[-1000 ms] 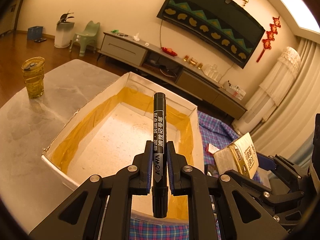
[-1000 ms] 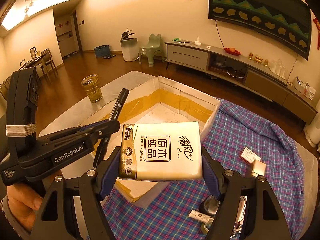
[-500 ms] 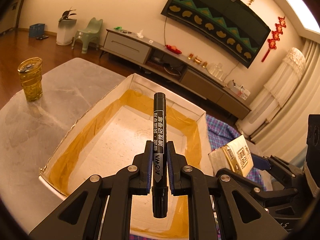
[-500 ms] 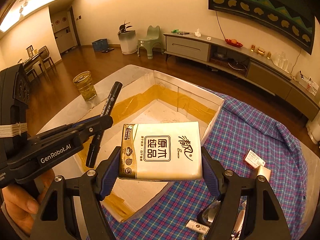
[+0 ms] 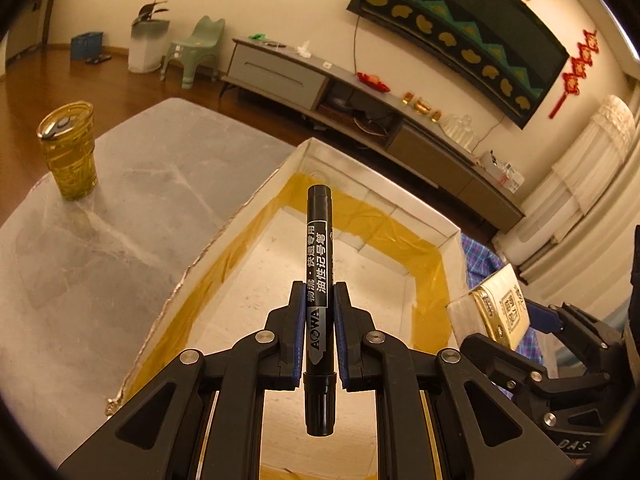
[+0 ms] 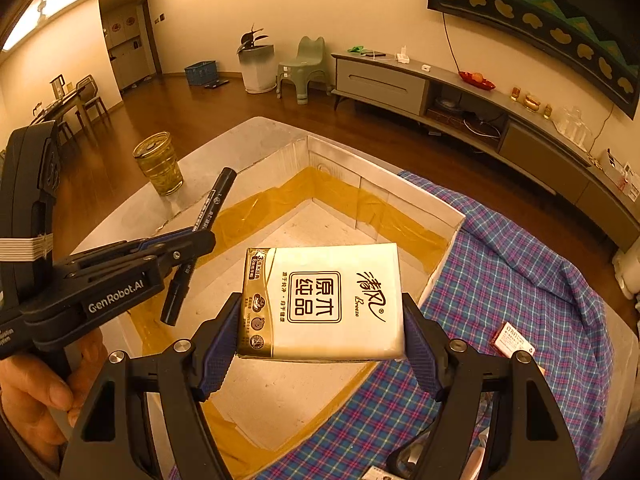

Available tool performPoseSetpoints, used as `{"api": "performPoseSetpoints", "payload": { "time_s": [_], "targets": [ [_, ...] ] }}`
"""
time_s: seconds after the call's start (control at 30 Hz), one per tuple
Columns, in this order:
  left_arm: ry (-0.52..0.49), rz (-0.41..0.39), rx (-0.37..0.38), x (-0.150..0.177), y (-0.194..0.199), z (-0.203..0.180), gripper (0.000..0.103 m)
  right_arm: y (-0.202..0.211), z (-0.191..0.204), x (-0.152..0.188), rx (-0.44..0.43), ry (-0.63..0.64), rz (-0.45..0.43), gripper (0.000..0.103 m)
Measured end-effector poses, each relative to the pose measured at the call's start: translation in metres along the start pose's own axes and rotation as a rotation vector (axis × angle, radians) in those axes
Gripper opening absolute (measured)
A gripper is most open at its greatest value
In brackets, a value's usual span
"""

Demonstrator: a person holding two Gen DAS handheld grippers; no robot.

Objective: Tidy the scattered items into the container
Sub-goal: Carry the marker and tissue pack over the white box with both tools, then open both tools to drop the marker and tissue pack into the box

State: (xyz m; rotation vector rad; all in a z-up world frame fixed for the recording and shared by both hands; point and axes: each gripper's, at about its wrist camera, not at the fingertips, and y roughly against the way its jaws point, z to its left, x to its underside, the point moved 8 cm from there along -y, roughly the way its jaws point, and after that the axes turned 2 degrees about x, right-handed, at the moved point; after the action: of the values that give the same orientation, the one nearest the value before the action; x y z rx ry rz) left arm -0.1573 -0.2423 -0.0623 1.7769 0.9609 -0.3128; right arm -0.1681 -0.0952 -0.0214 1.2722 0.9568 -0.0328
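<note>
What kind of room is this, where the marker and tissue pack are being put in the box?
Most likely a home living room: a large screen hangs on the wall above a long low media cabinet, red festive ornaments hang beside it, and a dining table with chairs stands at the far end on wooden flooring.

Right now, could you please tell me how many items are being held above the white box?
2: a black marker pen in the left tongs, and a white tissue pack in the right tongs.
</note>
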Motion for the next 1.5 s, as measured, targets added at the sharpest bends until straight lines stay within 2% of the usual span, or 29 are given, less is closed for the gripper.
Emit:
{"api": "performPoseSetpoints", "payload": {
  "time_s": [0.2, 0.37, 0.5, 0.6, 0.63, 0.8, 1.0, 1.17, 1.2, 1.23, 1.27, 1.3, 1.33, 1.5],
  "targets": [
    [-0.019, 0.05, -0.032, 0.002, -0.007, 0.005, 0.014, -0.03, 0.002, -0.009, -0.034, -0.026, 0.074, 0.075],
    [-0.05, 0.073, -0.059, -0.002, -0.013, 0.002, 0.014, -0.059, -0.001, -0.014, -0.114, -0.144, 0.159, 0.075],
    [-0.023, 0.071, -0.033, -0.016, -0.015, 0.002, 0.014, -0.071, -0.002, -0.018, -0.137, -0.205, 0.193, 0.075],
    [-0.008, 0.077, 0.016, -0.026, -0.02, -0.007, 0.014, -0.074, -0.007, -0.025, -0.125, -0.219, 0.195, 0.075],
    [-0.004, 0.084, 0.034, -0.029, -0.024, -0.011, 0.013, -0.075, -0.009, -0.027, -0.121, -0.221, 0.196, 0.075],
    [0.024, 0.128, 0.024, -0.036, -0.048, -0.011, 0.014, -0.088, -0.022, -0.029, -0.095, -0.199, 0.23, 0.075],
    [0.062, 0.19, -0.001, -0.028, -0.069, -0.007, 0.014, -0.106, -0.026, -0.027, -0.059, -0.135, 0.26, 0.075],
    [0.077, 0.207, -0.011, -0.023, -0.072, -0.002, 0.014, -0.114, -0.02, -0.027, -0.028, -0.064, 0.268, 0.075],
    [0.077, 0.202, -0.019, -0.023, -0.071, -0.002, 0.014, -0.116, -0.018, -0.027, -0.019, -0.049, 0.267, 0.075],
    [0.079, 0.198, -0.034, -0.024, -0.07, 0.0, 0.02, -0.116, -0.017, -0.027, -0.011, -0.033, 0.265, 0.075],
    [0.082, 0.194, -0.046, -0.025, -0.071, 0.0, 0.035, -0.116, -0.016, -0.027, -0.005, -0.021, 0.263, 0.076],
    [0.085, 0.187, -0.058, -0.026, -0.07, 0.001, 0.041, -0.117, -0.015, -0.027, 0.003, -0.006, 0.262, 0.076],
    [0.088, 0.179, -0.066, -0.027, -0.068, 0.003, 0.044, -0.116, -0.014, -0.027, 0.012, 0.007, 0.259, 0.076],
    [0.091, 0.166, -0.057, -0.027, -0.06, 0.001, 0.044, -0.104, -0.017, -0.027, 0.027, 0.015, 0.232, 0.079]
  ]
}}
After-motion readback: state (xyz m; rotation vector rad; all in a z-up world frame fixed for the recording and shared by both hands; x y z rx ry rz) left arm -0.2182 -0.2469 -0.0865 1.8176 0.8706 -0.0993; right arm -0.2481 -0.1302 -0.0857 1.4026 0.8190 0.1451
